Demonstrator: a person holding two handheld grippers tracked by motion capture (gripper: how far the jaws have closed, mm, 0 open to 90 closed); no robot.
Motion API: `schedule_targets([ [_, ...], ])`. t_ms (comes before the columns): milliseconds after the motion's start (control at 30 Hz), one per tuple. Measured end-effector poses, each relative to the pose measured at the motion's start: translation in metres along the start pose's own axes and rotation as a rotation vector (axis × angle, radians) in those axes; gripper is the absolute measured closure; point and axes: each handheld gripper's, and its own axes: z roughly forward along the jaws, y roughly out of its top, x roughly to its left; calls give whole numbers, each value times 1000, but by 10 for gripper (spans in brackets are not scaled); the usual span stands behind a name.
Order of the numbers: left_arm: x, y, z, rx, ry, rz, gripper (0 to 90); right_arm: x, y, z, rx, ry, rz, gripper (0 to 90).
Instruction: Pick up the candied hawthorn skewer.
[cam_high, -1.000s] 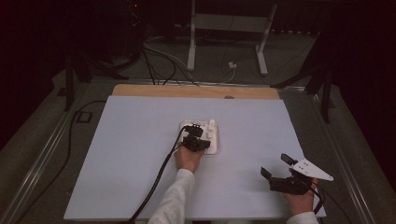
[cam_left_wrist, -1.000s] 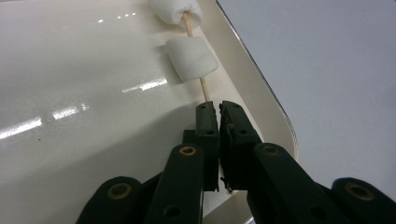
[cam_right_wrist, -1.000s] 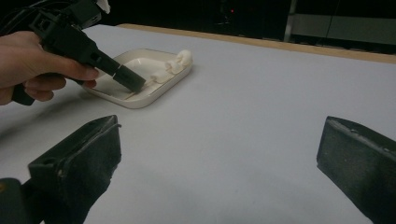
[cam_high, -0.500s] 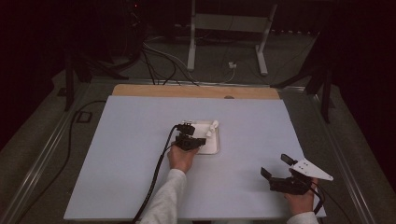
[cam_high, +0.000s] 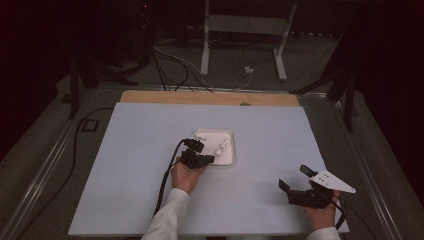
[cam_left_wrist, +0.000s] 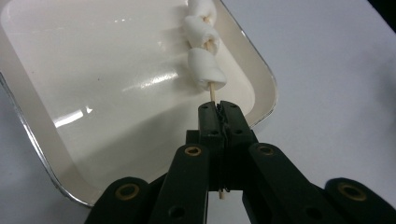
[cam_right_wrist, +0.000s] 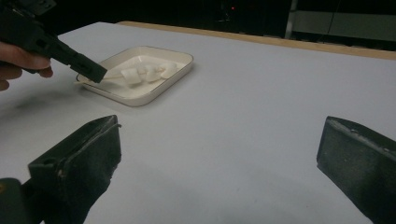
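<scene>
2 grippers: left working, right idle.
Left gripper (cam_left_wrist: 219, 112): jaws clamped on the thin wooden skewer (cam_left_wrist: 213, 93), now drawn back to the near-left rim of the shallow, glossy white rectangular tray (cam_left_wrist: 32, 126).
3 soft white marshmallows (cam_left_wrist: 206, 68): threaded on the skewer, over the tray.
Meaning: likely lifting out.
Right gripper (cam_high: 296, 184): jaws apart, empty, over matte pale-blue table sheet (cam_high: 270, 135).

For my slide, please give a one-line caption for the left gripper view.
Left tool shut on a skewer of marshmallows over a white tray.
</scene>
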Motion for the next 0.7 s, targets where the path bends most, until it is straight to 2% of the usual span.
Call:
schedule_targets([
  [67, 1, 0, 4, 20, 9, 8, 900, 1, 0, 0, -1, 0, 0, 0],
  [133, 2, 0, 8, 21, -7, -5, 900, 0, 0, 0, -1, 1, -1, 0],
  [200, 1, 2, 10, 20, -3, -7, 900, 0, 0, 0, -1, 0, 3, 0],
  [333, 2, 7, 15, 49, 4, -14, 889, -1, 0, -1, -1, 0, 4, 0],
  [500, 2, 9, 20, 88, 16, 4, 887, -1, 0, -1, 0, 1, 3, 0],
  [633, 2, 10, 17, 100, 32, 23, 900, -1, 0, -1, 0, 2, 4, 0],
  [700, 3, 9, 15, 88, 27, 14, 900, -1, 0, -1, -1, 2, 5, 0],
])
